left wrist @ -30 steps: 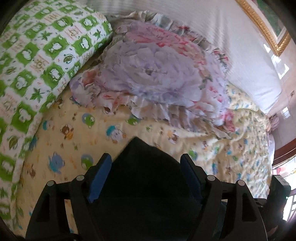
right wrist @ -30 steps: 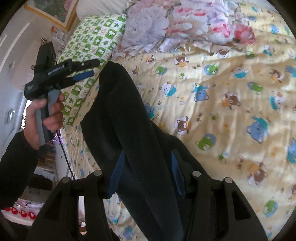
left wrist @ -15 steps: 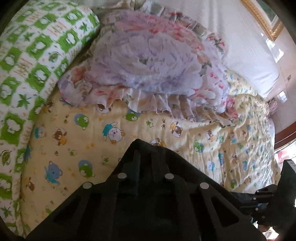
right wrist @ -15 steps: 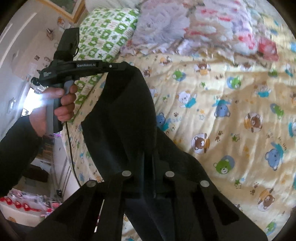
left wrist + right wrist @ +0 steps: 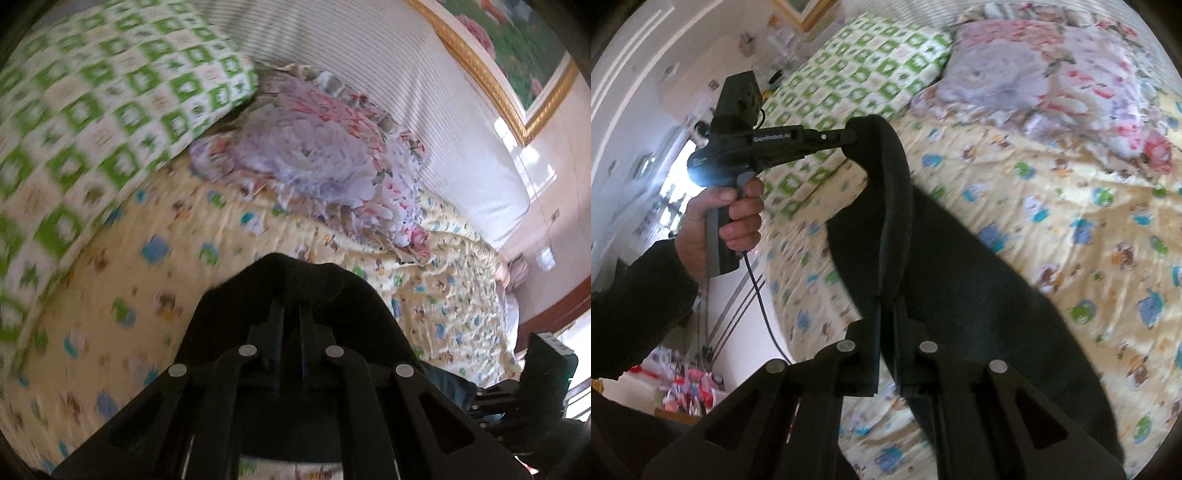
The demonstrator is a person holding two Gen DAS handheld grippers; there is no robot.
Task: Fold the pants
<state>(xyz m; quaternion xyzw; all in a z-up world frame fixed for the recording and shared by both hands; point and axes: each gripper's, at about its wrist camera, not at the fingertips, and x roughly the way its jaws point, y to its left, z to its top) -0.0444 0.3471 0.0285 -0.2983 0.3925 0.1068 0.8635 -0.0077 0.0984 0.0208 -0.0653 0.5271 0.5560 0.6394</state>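
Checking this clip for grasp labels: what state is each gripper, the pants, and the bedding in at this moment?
left gripper: shut on the pants' edge, raised above the bed.
right gripper: shut on the pants.
pants: black, lifted at two gripped points, the rest trailing on the bedspread.
bedspread: yellow, animal print, spread out, wrinkled.
floral pillow: lying at the bed's head.
green checked pillow: lying beside it.

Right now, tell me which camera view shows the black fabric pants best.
The right wrist view: the black fabric pants stretch from the left hand-held gripper to the right hand-held gripper and drape onto the yellow cartoon-print bedsheet. The left wrist view shows only a dark bunch pinched at its fingers.
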